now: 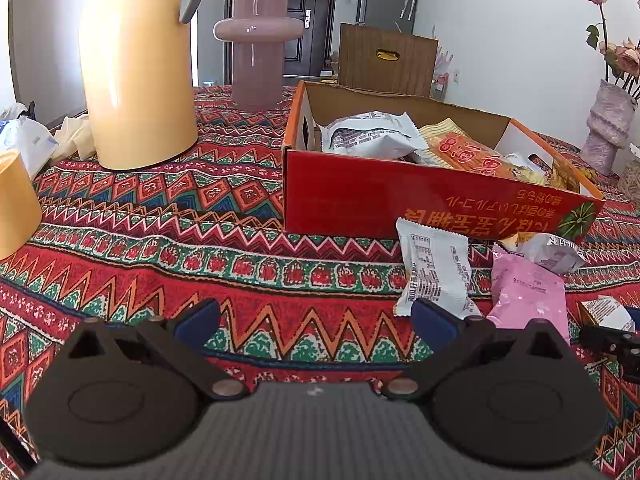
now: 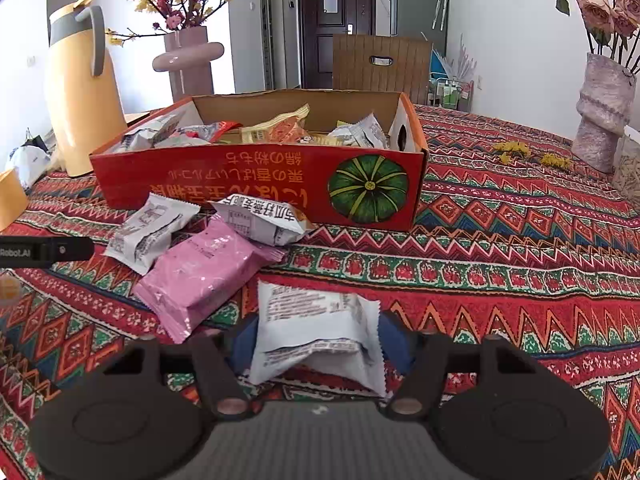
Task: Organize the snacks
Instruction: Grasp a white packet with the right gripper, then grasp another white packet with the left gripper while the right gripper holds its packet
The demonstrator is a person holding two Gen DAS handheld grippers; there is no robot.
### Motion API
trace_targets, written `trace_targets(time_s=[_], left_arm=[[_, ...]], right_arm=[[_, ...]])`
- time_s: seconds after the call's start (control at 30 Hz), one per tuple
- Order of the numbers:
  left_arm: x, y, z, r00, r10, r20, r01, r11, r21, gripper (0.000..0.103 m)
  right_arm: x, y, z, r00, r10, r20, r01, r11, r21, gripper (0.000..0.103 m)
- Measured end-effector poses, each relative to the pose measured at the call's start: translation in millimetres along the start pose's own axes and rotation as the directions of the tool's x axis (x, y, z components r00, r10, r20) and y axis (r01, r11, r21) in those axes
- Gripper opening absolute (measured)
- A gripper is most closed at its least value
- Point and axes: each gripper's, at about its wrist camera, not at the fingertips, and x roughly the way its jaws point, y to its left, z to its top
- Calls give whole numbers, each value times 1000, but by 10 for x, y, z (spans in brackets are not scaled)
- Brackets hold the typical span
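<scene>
A red cardboard box (image 1: 400,196) (image 2: 280,176) holds several snack packets on the patterned tablecloth. In front of it lie a white packet (image 1: 436,268) (image 2: 148,232), a pink packet (image 1: 528,296) (image 2: 200,276) and another white packet (image 2: 264,220). My left gripper (image 1: 316,320) is open and empty, just left of the white packet. My right gripper (image 2: 316,344) is shut on a white snack packet (image 2: 316,328), near the table surface, in front of the box. The right gripper's edge shows in the left wrist view (image 1: 612,344).
A yellow thermos jug (image 1: 136,76) (image 2: 80,92) and a pink vase (image 1: 260,48) (image 2: 188,60) stand left of the box. A grey vase (image 2: 604,112) stands far right. A yellow cup (image 1: 16,204) is at the left edge. A wooden chair back (image 2: 380,64) is behind the table.
</scene>
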Motion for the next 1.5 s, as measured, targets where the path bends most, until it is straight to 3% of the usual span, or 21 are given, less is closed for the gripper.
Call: trace_targets(time_s=[0.17,0.63,1.13,1.33,1.5], left_arm=[[0,6,3,1000,3,1,-3,1000,-3,103],[4,5,-2,1000,8,-2,-8,1000,-2,103],[-47,-92,103,999,42,1,-42,999,27,103],[-78,-393,249,1000,23,17,-25,995,93,103],[46,-629,314,1000,22,-18,-20,990,141,103]], right_arm=[[-67,-16,-26,999,15,32,-15,1000,10,41],[-131,-245,115,969,-70,237,29,985,172,41],[-116,-316,42,960,-69,270,10,977,214,42],[-128,-325,25,959,-65,275,2,975,222,42],[-136,-331,12,958,-62,280,-2,975,224,43]])
